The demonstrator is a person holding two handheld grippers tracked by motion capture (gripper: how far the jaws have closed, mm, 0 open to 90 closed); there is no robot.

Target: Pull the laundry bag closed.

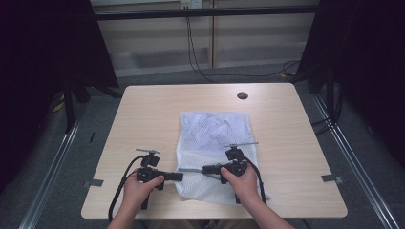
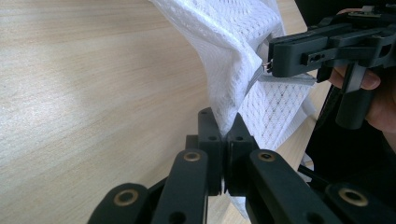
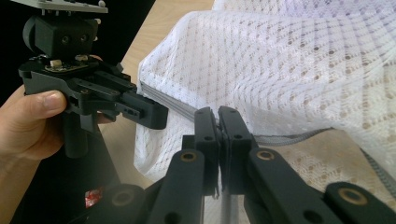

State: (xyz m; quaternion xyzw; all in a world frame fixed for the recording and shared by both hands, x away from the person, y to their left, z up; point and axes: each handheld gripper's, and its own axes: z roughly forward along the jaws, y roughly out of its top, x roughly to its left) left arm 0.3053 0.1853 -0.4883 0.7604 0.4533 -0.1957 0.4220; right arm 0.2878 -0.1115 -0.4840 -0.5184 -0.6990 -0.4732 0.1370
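Observation:
A white mesh bag (image 1: 213, 136) lies on the wooden table (image 1: 143, 119), its near end lifted between the two grippers. My left gripper (image 1: 180, 176) points right, and in the left gripper view it (image 2: 227, 123) is shut on a fold of the bag's (image 2: 233, 56) left edge. My right gripper (image 1: 206, 169) points left toward it. Its closed jaws (image 3: 218, 114) pinch the grey zipper (image 3: 170, 100) that runs along the bag's (image 3: 289, 70) near edge. The two tips stand a short gap apart. The other gripper shows in each gripper view: the right (image 2: 280, 60), the left (image 3: 156, 114).
A dark round hole (image 1: 242, 95) sits near the table's far right edge. Black curtains hang at both sides, cables trail on the floor behind, and metal rails (image 1: 356, 167) run along the floor left and right.

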